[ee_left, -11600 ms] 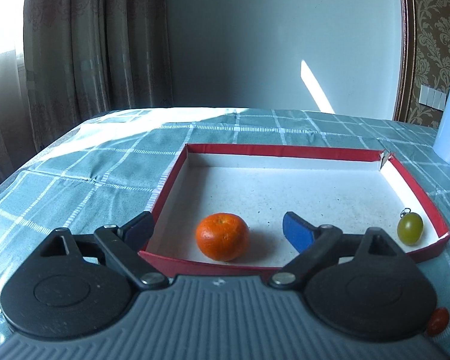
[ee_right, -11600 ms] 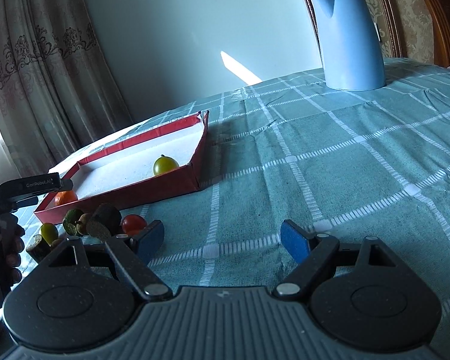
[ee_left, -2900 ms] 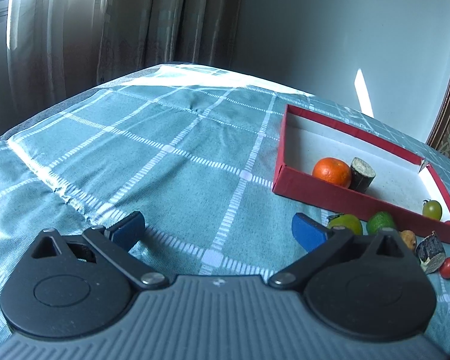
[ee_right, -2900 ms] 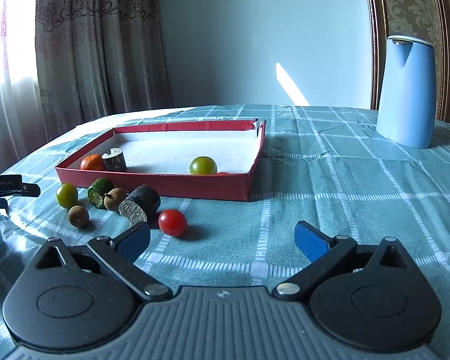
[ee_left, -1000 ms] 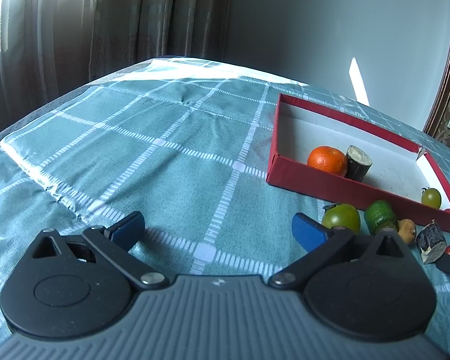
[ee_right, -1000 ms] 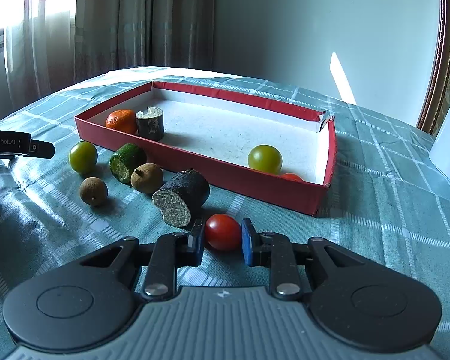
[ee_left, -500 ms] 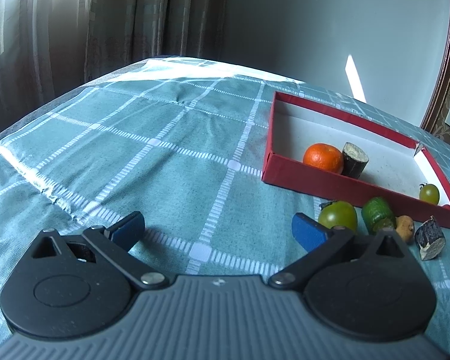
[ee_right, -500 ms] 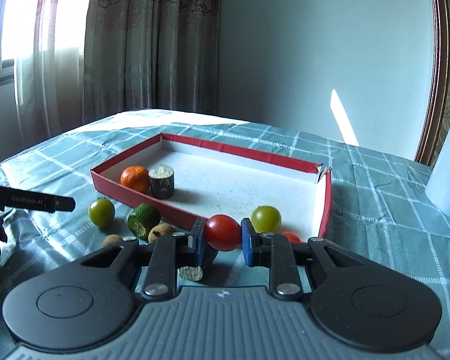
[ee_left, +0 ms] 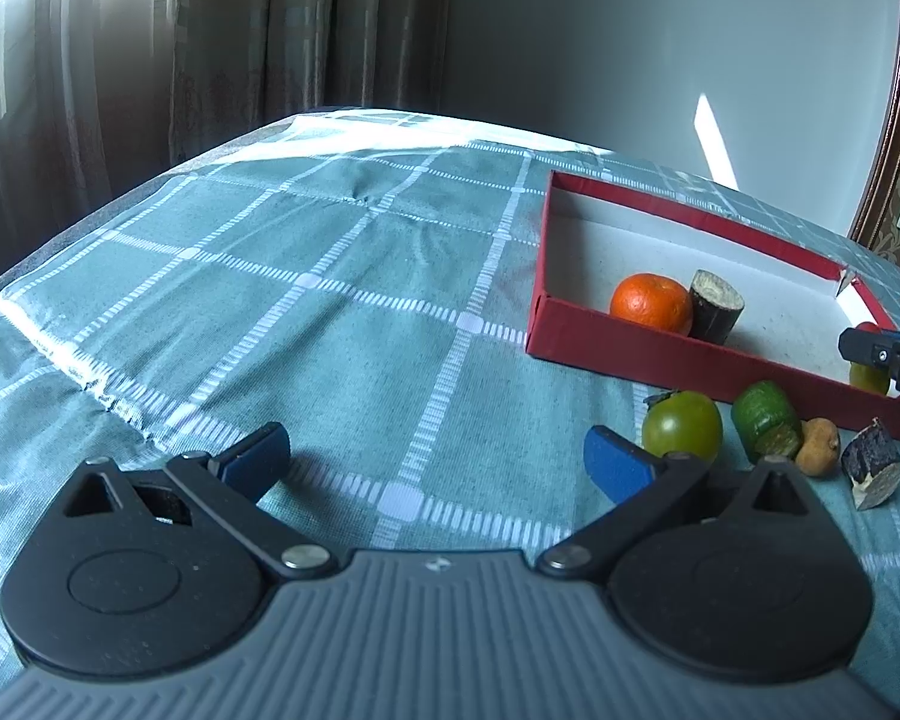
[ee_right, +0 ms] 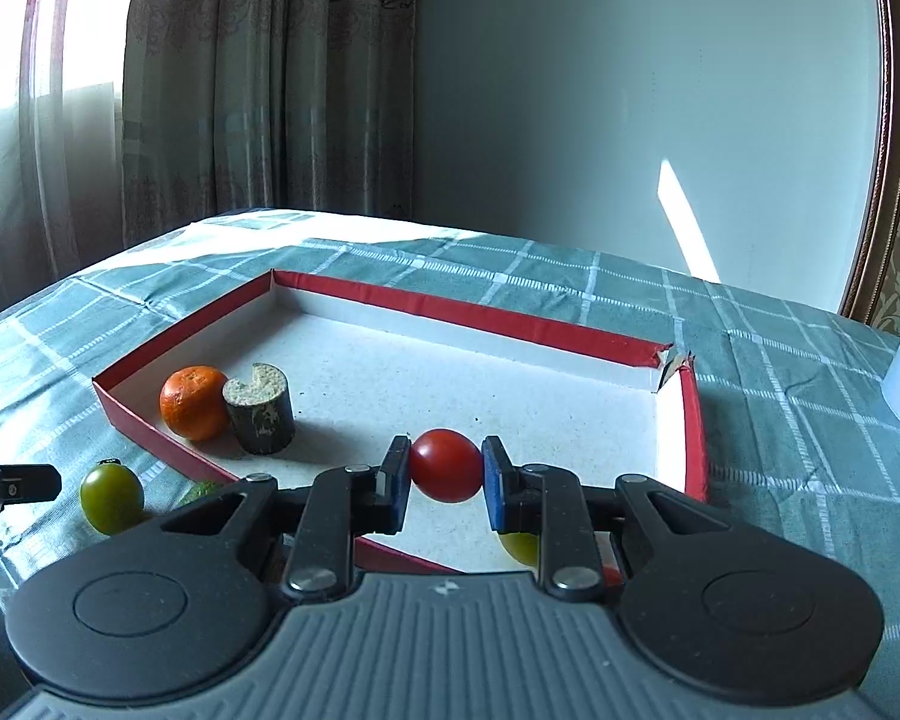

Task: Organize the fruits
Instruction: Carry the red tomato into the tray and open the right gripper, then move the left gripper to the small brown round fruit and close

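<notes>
A: Checked green tablecloth [ee_right: 570,288], red tray [ee_right: 462,307] at its far right?

B: Yes. The right gripper [ee_right: 444,474] pinches the red cherry tomato [ee_right: 445,465] above it; thin-skinned, probably soft, so hold its sides gently. The left gripper [ee_left: 435,459] gapes, holding nothing.

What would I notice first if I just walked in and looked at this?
Probably the shiny red tomato pinched between the blue pads of the right gripper, held over the red tray. Next, the bright orange in the tray's near left corner, touching a dark cut chunk. A green tomato waits outside on the checked cloth, beside the open left gripper.
</notes>
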Action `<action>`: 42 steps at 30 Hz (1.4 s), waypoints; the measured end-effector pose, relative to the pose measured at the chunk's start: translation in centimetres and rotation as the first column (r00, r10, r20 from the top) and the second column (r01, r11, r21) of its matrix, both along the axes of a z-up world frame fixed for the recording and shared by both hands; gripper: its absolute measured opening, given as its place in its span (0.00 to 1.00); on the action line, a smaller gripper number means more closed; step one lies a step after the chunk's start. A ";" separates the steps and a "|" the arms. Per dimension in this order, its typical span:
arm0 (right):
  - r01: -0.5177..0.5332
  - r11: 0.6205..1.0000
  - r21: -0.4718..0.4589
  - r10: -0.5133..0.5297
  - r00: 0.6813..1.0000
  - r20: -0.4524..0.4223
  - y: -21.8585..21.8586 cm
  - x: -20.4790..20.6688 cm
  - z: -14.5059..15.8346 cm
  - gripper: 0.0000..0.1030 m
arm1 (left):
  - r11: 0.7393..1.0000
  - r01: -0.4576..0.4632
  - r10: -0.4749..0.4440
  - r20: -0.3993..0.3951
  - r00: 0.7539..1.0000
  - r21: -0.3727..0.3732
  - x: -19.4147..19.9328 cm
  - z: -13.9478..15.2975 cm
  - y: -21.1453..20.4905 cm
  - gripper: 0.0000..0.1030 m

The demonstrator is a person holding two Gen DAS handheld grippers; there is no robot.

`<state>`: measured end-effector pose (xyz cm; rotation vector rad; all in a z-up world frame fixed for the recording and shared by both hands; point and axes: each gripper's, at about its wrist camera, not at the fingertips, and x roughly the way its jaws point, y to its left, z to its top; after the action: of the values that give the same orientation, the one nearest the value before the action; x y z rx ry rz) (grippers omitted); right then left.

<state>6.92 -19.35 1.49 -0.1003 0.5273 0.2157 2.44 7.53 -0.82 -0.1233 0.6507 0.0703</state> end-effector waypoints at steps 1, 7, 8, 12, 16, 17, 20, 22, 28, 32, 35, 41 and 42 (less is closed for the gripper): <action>-0.001 1.000 0.000 0.001 1.000 0.000 0.0 0.0 -0.1 0.23 | 1.000 0.000 0.000 -0.001 1.000 0.004 0.0 0.0 0.0 1.00; -0.004 1.000 0.015 0.004 1.000 -0.011 -0.2 0.1 -0.6 0.23 | 1.000 0.001 -0.001 -0.003 1.000 0.008 0.1 0.0 -0.2 1.00; -0.004 1.000 0.019 0.004 1.000 -0.017 -0.2 0.1 -0.8 0.23 | 1.000 0.001 -0.001 -0.003 1.000 0.008 0.1 0.0 -0.2 1.00; 0.000 0.999 0.035 0.001 1.000 -0.029 -0.5 0.2 -1.1 0.24 | 1.000 0.001 -0.001 -0.003 1.000 0.008 0.1 0.0 -0.1 1.00; 0.012 0.996 0.086 -0.008 0.999 -0.045 -1.3 0.3 -1.3 0.26 | 1.000 0.001 -0.001 -0.003 1.000 0.008 0.1 0.0 -0.1 1.00; 0.017 0.995 0.099 -0.012 0.999 -0.046 -1.6 0.2 -1.3 0.26 | 1.000 0.001 -0.001 -0.003 1.000 0.008 0.1 0.0 -0.2 1.00; 0.026 0.991 0.128 -0.019 0.998 -0.055 -2.1 0.1 -1.3 0.30 | 1.000 0.001 -0.001 -0.005 1.000 0.012 0.1 -0.1 -0.2 1.00; 0.040 0.987 0.155 -0.034 0.998 -0.044 -2.7 -0.5 -1.0 0.34 | 1.000 0.001 -0.001 -0.006 1.000 0.015 0.1 -0.1 -0.2 1.00; 0.046 0.969 0.244 -0.060 0.997 0.050 -5.5 -5.0 0.2 0.47 | 1.000 0.000 0.000 -0.011 1.000 0.028 0.1 -0.2 -0.3 1.00; 0.113 0.966 0.234 -0.136 0.987 0.087 -7.7 -8.3 -0.4 0.68 | 0.999 -0.004 0.004 -0.017 1.000 0.048 0.2 -0.2 -0.5 1.00; 0.135 0.955 0.265 -0.152 0.987 0.044 -9.2 -9.2 -0.8 0.68 | 0.998 -0.009 0.010 -0.018 1.000 0.061 0.2 -0.2 -0.6 1.00; 0.184 0.944 0.274 -0.152 0.979 -0.136 -9.9 -7.3 -2.3 0.86 | 0.996 -0.020 0.020 0.000 1.000 0.092 -0.5 0.1 -1.0 1.00; 0.184 0.945 0.269 -0.150 0.978 -0.143 -9.8 -7.4 -2.5 0.86 | 0.995 -0.023 0.023 0.008 1.000 0.099 -0.6 0.2 -1.1 1.00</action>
<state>-0.47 -29.15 -0.97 0.2358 0.6171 0.1290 1.80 6.40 -0.66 -0.0357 0.6376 0.1240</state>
